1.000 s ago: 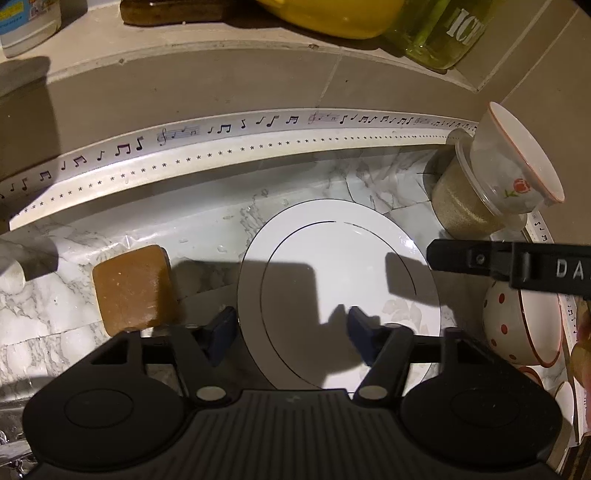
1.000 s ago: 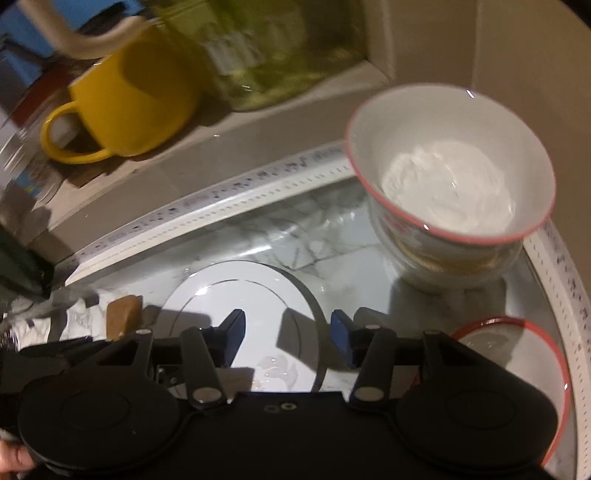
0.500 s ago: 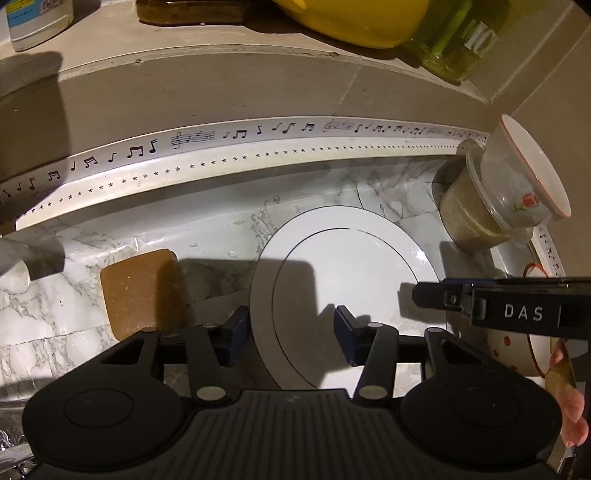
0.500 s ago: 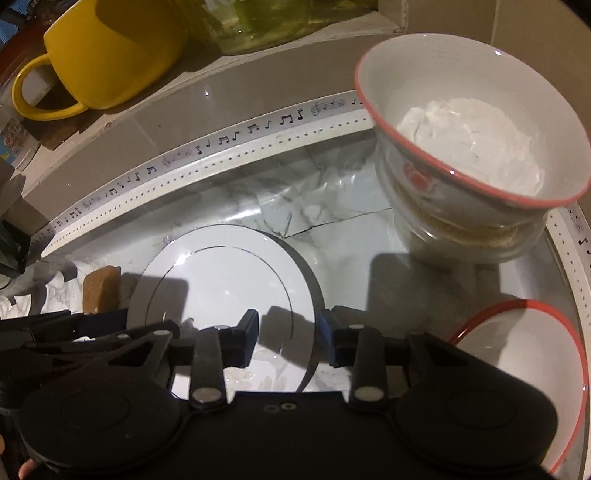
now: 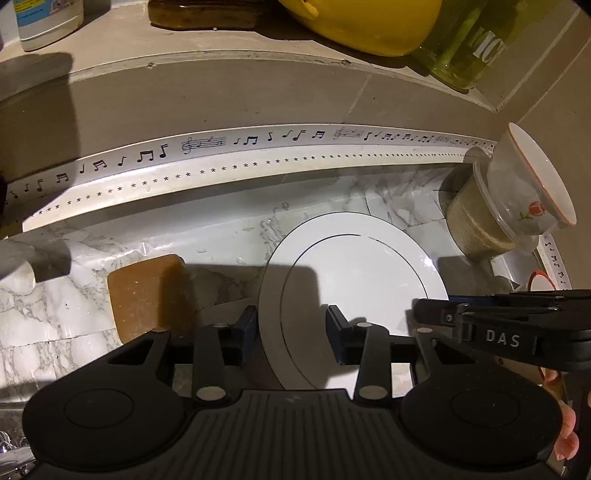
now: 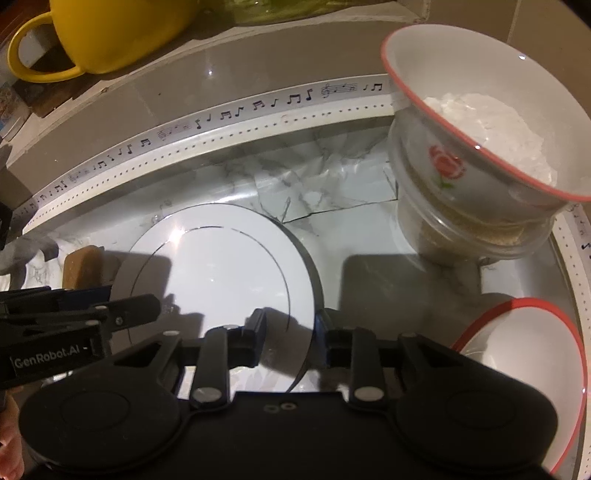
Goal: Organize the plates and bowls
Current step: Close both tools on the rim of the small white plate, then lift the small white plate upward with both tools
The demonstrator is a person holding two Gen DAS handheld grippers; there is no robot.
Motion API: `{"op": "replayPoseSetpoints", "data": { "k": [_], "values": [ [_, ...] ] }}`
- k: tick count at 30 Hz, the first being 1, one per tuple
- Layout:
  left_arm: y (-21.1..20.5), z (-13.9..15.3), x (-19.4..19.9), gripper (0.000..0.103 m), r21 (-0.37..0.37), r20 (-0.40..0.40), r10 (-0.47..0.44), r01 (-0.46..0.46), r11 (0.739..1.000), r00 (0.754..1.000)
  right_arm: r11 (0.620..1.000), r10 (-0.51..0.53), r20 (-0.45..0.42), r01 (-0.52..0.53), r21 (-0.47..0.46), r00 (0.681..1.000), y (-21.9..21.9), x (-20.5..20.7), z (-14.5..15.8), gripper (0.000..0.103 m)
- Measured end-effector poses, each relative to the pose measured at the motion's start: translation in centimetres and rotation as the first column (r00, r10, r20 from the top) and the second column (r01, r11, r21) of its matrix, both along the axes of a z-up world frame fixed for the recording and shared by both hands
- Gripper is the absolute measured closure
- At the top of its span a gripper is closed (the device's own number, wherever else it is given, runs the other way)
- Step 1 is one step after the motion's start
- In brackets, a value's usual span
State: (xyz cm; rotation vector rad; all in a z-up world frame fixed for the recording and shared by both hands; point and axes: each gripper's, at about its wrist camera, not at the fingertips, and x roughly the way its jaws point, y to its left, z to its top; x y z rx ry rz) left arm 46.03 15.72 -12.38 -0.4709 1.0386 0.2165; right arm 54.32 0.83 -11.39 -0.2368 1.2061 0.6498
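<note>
A white plate (image 5: 354,266) with a thin dark ring lies flat on the marble counter (image 5: 66,302). My left gripper (image 5: 291,326) straddles the plate's left rim, one pad outside the edge and one over the plate; its jaws are closing. My right gripper (image 6: 291,332) straddles the right rim of the plate (image 6: 221,266) the same way, its jaws also closing. No pad visibly presses on the plate. A red-rimmed bowl (image 6: 517,354) sits at the right. A rose-painted bowl (image 6: 476,110) with white powder rests on a clear tub.
A brown block (image 5: 147,291) lies left of the plate. The clear tub of grains (image 5: 476,229) stands at the back right. On the ledge behind are a yellow mug (image 6: 110,33), a green bottle (image 5: 469,44) and a white bottle (image 5: 48,18). A music-note strip (image 5: 258,147) lines the wall.
Both pairs of jaws have narrowed around the plate's opposite rims. The right gripper has come down closer to the plate; the left one has stayed where it was.
</note>
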Motion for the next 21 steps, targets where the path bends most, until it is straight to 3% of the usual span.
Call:
{"op": "replayPoseSetpoints", "data": {
  "k": [19,20,21],
  "values": [
    [0.0,1.5,-2.5,0.067,0.014,0.018,0.016,-0.017,1.0,1.0,0.999,-0.013,0.029,0.011,0.043,1.0,-1.7,-2.0,1.2,0.093],
    [0.1,1.7,-2.8,0.067,0.02,0.021,0.017,-0.017,1.0,1.0,0.999,-0.011,0.04,0.009,0.045,0.999,-1.8,-2.2,1.3,0.097],
    [0.1,1.9,-3.1,0.075,0.023,0.027,0.018,-0.019,1.0,0.999,0.999,-0.009,0.051,0.007,0.04,0.999,-1.8,-2.5,1.4,0.101]
  ]
}}
